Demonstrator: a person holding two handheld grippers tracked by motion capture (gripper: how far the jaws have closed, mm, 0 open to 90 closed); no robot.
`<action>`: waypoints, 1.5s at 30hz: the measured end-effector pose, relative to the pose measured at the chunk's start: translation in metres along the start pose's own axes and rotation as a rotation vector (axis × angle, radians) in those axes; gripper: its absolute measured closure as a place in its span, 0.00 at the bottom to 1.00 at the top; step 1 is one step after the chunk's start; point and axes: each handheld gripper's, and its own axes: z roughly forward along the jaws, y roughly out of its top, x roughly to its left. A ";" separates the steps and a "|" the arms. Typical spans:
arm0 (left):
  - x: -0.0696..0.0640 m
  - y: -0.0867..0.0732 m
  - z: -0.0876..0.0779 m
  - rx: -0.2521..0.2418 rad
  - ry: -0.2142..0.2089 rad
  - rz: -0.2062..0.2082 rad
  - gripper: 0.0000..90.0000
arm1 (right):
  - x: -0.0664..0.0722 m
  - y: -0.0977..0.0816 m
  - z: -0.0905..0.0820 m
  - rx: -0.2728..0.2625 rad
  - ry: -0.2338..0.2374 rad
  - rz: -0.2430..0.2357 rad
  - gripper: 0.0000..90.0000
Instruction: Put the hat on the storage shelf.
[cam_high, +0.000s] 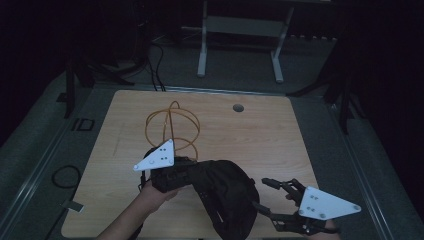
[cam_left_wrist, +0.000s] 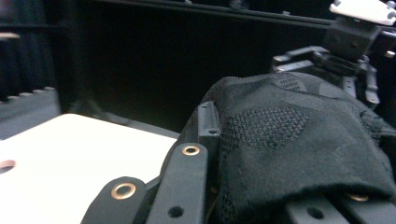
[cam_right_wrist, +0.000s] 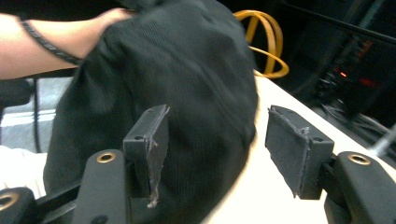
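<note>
Counting what lies on the surface (cam_high: 260, 135): one black cloth (cam_high: 225, 192), one coil of orange cable (cam_high: 172, 127), and two grippers, one in each hand; the left gripper (cam_left_wrist: 243, 154) is clamped on the cloth, its jaws drawn together with the fabric bunched between them and draped over its top, the weave close against its camera; the cloth hangs from that gripper toward the right gripper and slumps onto the surface between the two; the right gripper (cam_right_wrist: 217, 149) has its jaws apart with a clear gap, and its pads (cam_right_wrist: 156, 140) press on nothing; the cloth sits just ahead of it and to the side of its left-hand pad, bulging partly into the gap, though whether it brushes that pad I cannot tell; nothing is held there; beyond the cloth from the right gripper the orange cable stands up in loops, just past the left gripper and well clear of both; a bare forearm (cam_right_wrist: 42, 42) with a thin dark band at the wrist reaches in above the cloth in the right gripper view; a small round hole (cam_high: 238, 107) in the surface lies far ahead of both grippers; the cloth's bulk blocks the line between the two grippers.
</note>
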 end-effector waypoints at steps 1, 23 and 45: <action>0.000 0.000 0.001 0.004 -0.010 -0.002 0.99 | 0.001 0.001 0.005 0.006 0.006 -0.019 0.43; 0.006 0.003 0.012 0.048 0.058 0.031 0.98 | -0.003 -0.002 0.022 0.002 0.017 -0.014 0.98; -0.002 0.000 -0.019 0.098 0.320 0.161 0.79 | -0.036 0.013 0.004 -0.067 -0.121 0.099 0.98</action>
